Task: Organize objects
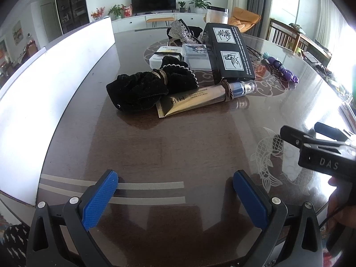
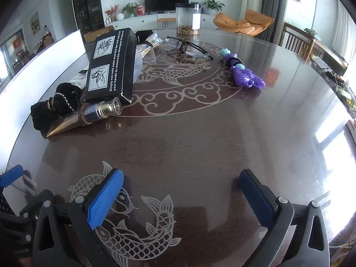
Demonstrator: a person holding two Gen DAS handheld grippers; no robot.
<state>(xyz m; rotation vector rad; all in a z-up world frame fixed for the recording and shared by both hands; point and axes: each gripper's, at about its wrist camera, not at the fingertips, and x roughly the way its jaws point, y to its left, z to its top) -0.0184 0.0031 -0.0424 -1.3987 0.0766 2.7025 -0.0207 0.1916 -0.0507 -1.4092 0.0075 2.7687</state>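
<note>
Daylight is pouring in from the windows to the right of the round dark wooden glass-topped table (image 2: 200, 133), blowing out to white there in both views. The glossy top is throwing pale glare streaks and mirroring the gold cream tube (image 1: 200, 98), which is casting a soft shadow toward the camera. The tall white board (image 1: 51, 84) left of the table is overexposing. Fisheye distortion is bending the table's rim, and black vignetting is filling the corners.

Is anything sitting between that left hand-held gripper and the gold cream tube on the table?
Nothing visible. Bare glossy tabletop lies between the open left hand-held gripper and the gold cream tube. The black velvet scrunchie touches the tube's left end, off to the side.
</note>
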